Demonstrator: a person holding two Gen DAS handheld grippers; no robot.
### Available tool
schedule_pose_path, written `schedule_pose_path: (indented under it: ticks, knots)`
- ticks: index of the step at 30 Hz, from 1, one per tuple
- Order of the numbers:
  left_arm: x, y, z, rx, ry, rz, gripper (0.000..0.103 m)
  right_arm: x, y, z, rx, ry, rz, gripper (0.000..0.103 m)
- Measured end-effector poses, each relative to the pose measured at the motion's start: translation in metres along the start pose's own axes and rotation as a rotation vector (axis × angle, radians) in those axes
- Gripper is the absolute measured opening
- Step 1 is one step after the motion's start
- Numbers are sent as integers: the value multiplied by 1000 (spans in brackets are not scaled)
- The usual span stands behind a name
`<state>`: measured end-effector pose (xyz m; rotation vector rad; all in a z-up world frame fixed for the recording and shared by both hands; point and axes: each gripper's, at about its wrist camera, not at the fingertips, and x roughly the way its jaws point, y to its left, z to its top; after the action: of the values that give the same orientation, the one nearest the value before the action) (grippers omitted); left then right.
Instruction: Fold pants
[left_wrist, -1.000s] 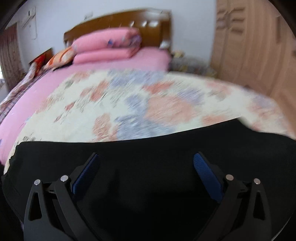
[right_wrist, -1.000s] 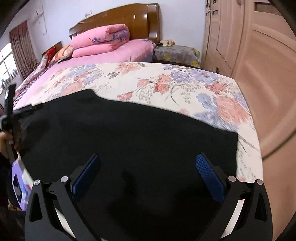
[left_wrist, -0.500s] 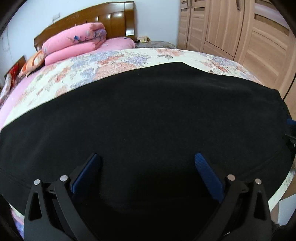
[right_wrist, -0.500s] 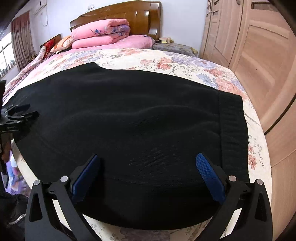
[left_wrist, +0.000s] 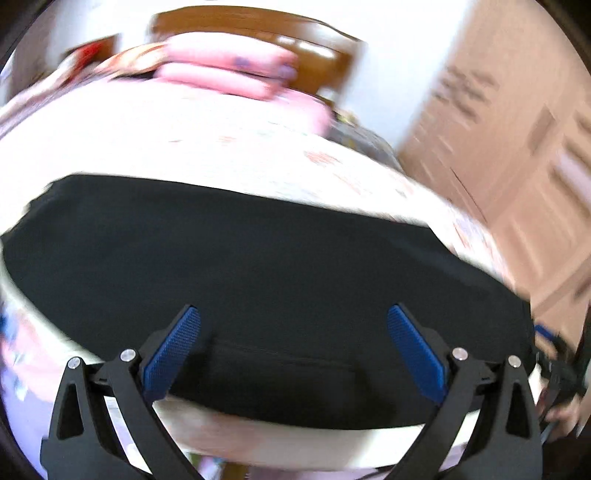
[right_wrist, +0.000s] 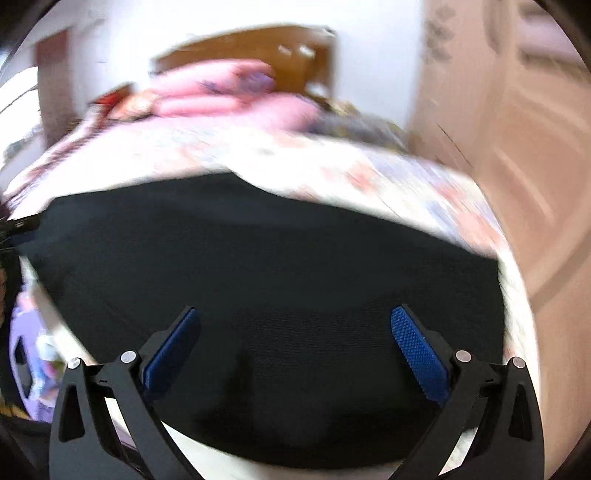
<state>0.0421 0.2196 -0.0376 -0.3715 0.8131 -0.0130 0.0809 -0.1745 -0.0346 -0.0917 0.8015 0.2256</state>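
Floral bed carries the black pants flat across its near end, and with your left gripper and right gripper both spread and holding nothing, a hasty grab may pinch one layer only.

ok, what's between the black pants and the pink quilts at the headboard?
Only bare floral bedspread between black pants and pink quilts; right wrist view, blurred.
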Motion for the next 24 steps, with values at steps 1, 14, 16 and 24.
schedule_pose_path:
  ticks: [1, 14, 16, 24]
  knots:
    - [-5, 19, 7, -47, -6, 29, 102, 4, 19, 10, -47, -3, 56, 99]
    - [-55, 146, 29, -257, -46, 280, 102, 114, 232, 79, -392, 118, 419, 99]
    - [-48, 141, 42, -201, -61, 270, 102, 125, 246, 85, -391, 128, 420, 99]
    - [31, 131, 77, -101, 14, 266, 102, 163, 266, 116, -294, 159, 443, 99]
